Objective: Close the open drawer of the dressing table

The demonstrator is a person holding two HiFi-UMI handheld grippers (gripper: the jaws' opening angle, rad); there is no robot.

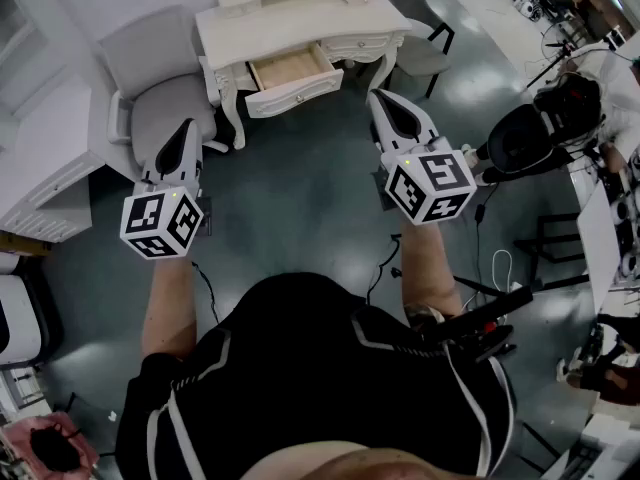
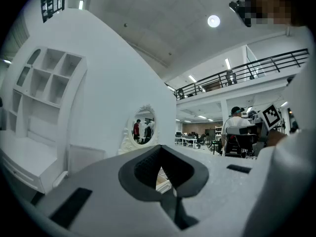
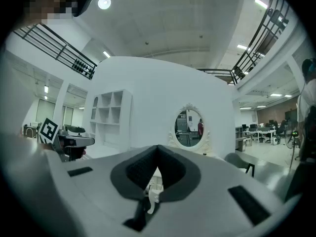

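Approach step: left gripper (image 1: 186, 128) and right gripper (image 1: 381, 101), fingers closed on nothing, sit well short of the open drawer (image 1: 292, 76); next should be advancing to push its front.

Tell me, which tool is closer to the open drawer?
Right. The right tool is just right of the drawer; the left tool is farther, by the grey chair.

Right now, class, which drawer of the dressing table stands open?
The open drawer, pulled out from the dressing table and showing its bare wooden inside. The closed drawer to its right in the head view sits flush with the front.
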